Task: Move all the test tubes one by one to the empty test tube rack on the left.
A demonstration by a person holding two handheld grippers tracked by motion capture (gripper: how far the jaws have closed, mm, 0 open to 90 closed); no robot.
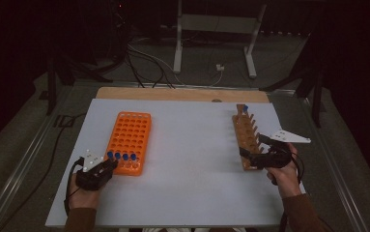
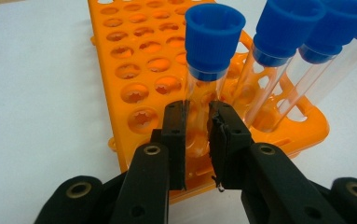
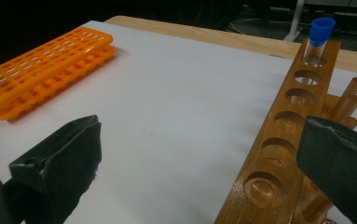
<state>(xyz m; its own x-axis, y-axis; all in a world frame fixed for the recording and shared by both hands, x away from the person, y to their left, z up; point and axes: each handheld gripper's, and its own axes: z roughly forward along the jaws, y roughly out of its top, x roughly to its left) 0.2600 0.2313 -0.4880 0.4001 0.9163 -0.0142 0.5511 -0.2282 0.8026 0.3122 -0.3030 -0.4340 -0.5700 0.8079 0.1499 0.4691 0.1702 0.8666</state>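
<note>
Clenched on the tube [image 2: 203, 93] at the orange rack's [image 1: 129, 140] 7 o'clock corner, our left fingers [image 2: 175, 140] should lift straight up, while the right fingers [image 3: 59, 163] gape by the wooden rack [image 3: 278, 154].

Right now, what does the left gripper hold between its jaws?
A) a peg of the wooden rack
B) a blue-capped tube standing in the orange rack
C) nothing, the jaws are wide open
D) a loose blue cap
B: in the left gripper view the left gripper has its jaws closed on the clear body of the blue-capped tube, which stands in the orange rack.
</note>
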